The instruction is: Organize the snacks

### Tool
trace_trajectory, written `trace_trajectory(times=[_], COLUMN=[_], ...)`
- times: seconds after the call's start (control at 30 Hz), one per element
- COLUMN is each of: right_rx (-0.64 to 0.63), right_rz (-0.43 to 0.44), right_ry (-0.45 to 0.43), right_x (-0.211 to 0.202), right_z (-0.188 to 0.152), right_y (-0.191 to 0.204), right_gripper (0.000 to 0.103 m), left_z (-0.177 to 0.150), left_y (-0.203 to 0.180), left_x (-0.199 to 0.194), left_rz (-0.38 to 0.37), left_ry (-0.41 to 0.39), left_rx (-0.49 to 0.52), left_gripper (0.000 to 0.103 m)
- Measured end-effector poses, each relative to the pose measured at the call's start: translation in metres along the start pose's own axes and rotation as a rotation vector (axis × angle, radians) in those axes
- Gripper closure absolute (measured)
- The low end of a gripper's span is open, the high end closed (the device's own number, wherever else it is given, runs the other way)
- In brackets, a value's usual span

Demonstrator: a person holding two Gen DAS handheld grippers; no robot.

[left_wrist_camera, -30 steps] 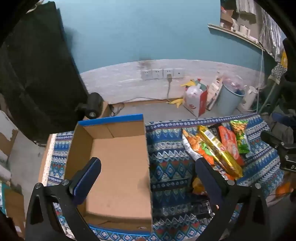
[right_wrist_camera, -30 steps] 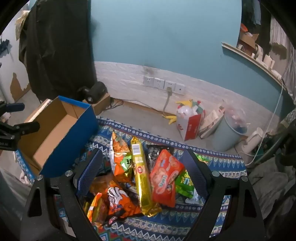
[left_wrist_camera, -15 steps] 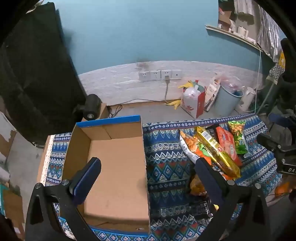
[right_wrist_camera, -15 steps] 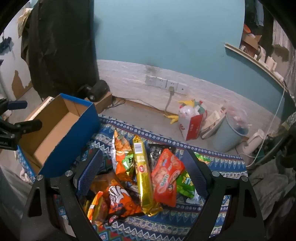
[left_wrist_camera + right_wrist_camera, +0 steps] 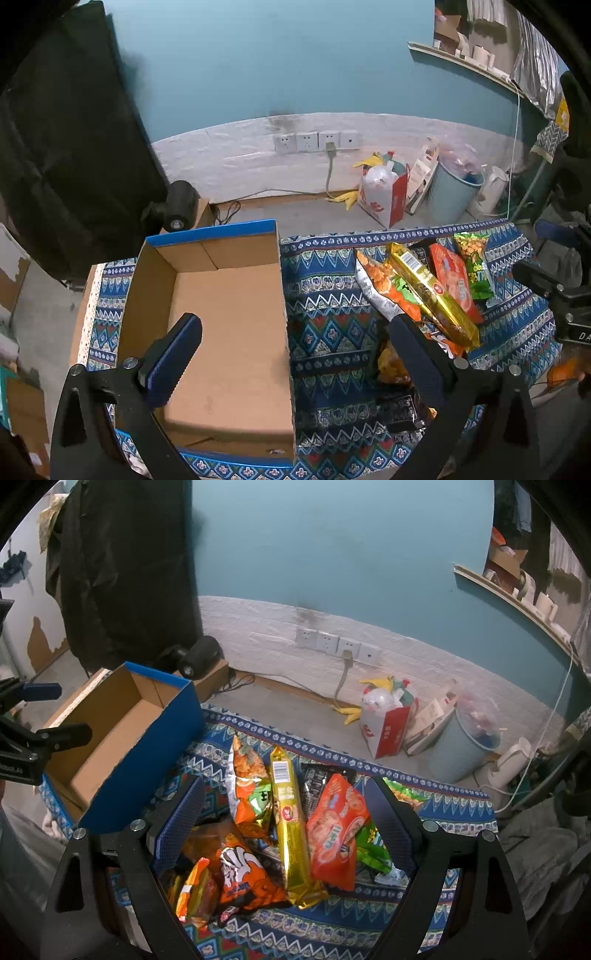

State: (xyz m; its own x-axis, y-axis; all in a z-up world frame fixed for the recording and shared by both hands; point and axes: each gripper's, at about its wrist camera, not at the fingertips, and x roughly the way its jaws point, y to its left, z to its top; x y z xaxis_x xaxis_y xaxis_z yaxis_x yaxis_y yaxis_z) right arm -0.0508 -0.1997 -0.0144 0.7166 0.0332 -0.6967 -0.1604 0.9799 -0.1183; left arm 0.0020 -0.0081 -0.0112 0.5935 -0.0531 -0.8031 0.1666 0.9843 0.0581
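An empty blue cardboard box (image 5: 221, 325) (image 5: 122, 738) sits on the left of the patterned cloth (image 5: 328, 317). A pile of snack packs lies to its right: a long gold pack (image 5: 290, 819) (image 5: 432, 291), a red-orange biscuit pack (image 5: 336, 830), an orange chip bag (image 5: 249, 786), an orange bag with white claws (image 5: 243, 875) and a green bag (image 5: 474, 264). My left gripper (image 5: 295, 354) hangs open over the box's right wall. My right gripper (image 5: 286, 819) is open above the snack pile, holding nothing.
Beyond the cloth, on the floor by the wall, stand a red-and-white paper bag (image 5: 386, 727), a light blue bin (image 5: 467, 746) and a white kettle (image 5: 511, 764). A black lamp (image 5: 177, 210) sits behind the box. Sockets (image 5: 314, 141) line the wall.
Both views have shifted slightly; the left gripper drifted a little toward the snacks. Both grippers stay open and nothing on the cloth has moved.
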Motion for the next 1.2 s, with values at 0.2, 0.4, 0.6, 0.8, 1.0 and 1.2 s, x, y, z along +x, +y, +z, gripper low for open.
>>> trace_trajectory(times=[0.2, 0.4, 0.6, 0.8, 1.0, 1.2], right_rx=[-0.005, -0.012, -0.013, -0.012, -0.02, -0.017], right_rz=[-0.001, -0.007, 0.0, 0.0, -0.008, -0.001], right_ry=[0.004, 0.007, 0.01, 0.012, 0.016, 0.016], right_x=[0.0002, 0.0014, 0.0016, 0.0021, 0.003, 0.0036], right_z=[-0.0018, -0.0019, -0.001, -0.0012, -0.0019, -0.0017], right_y=[0.0008, 0.0025, 0.0031, 0.0029, 0.0045, 0.005], right_gripper=[0.017, 0.017, 0.017, 0.017, 0.017, 0.017], left_z=[-0.0011, -0.0031, -0.0047, -0.0043, -0.0042, -0.0045], left_y=[0.0001, -0.002, -0.0044, -0.0043, -0.0042, -0.005], left_x=[0.0, 0.0015, 0.0014, 0.0019, 0.0017, 0.0017], left_rz=[-0.001, -0.004, -0.004, -0.008, -0.014, -0.018], left_ry=[0.001, 0.007, 0.007, 0.008, 0.012, 0.017], left_rx=[-0.001, 0.005, 0.006, 0.005, 0.003, 0.0], left_gripper=[0.0, 0.0, 0.0, 0.0, 0.0, 0.0])
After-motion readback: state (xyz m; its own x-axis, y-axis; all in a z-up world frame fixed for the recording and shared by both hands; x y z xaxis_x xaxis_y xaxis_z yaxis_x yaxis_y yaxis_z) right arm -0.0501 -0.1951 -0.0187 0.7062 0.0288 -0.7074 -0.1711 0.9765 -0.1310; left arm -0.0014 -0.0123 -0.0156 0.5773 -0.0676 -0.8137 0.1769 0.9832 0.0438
